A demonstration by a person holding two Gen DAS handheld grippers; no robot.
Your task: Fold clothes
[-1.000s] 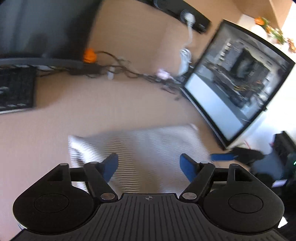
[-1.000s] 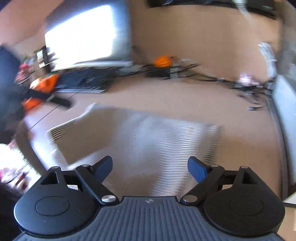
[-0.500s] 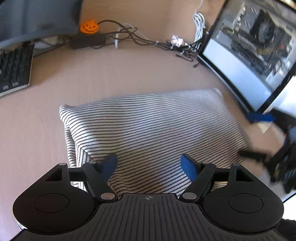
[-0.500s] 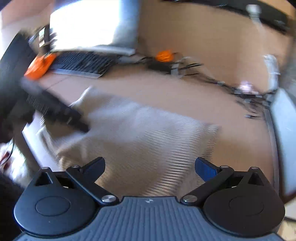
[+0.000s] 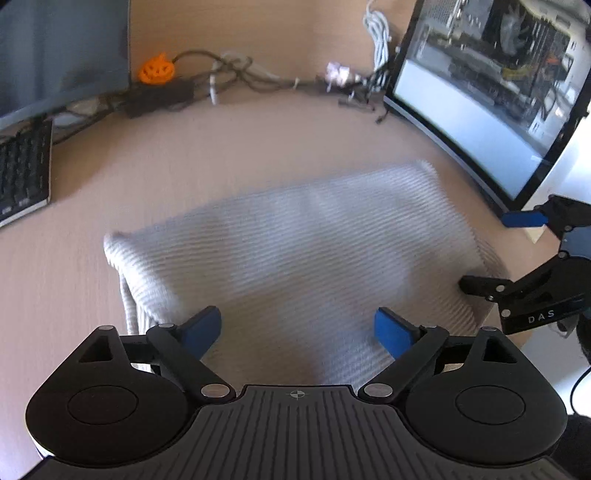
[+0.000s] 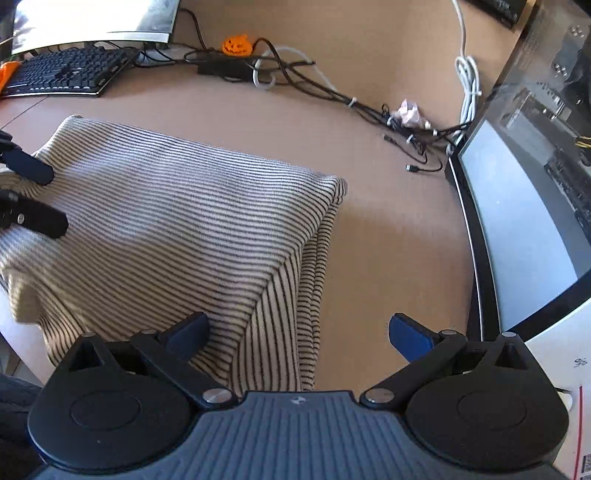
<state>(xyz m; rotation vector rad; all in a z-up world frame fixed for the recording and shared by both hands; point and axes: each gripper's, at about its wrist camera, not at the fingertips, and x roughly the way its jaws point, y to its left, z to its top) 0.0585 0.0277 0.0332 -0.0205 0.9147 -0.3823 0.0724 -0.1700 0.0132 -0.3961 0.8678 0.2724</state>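
left claw (image 5: 297, 328) agape | over striped garment (image 5: 295, 243) | desk (image 5: 229, 147)

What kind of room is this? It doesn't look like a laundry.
Most likely a home office or computer desk. A black keyboard sits under a monitor, a glass-sided computer case stands at the right, and cables trail along the wall. The striped garment lies on the desk.

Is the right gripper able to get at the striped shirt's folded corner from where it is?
Probably yes: the right gripper is open above the striped shirt, nothing lying between.
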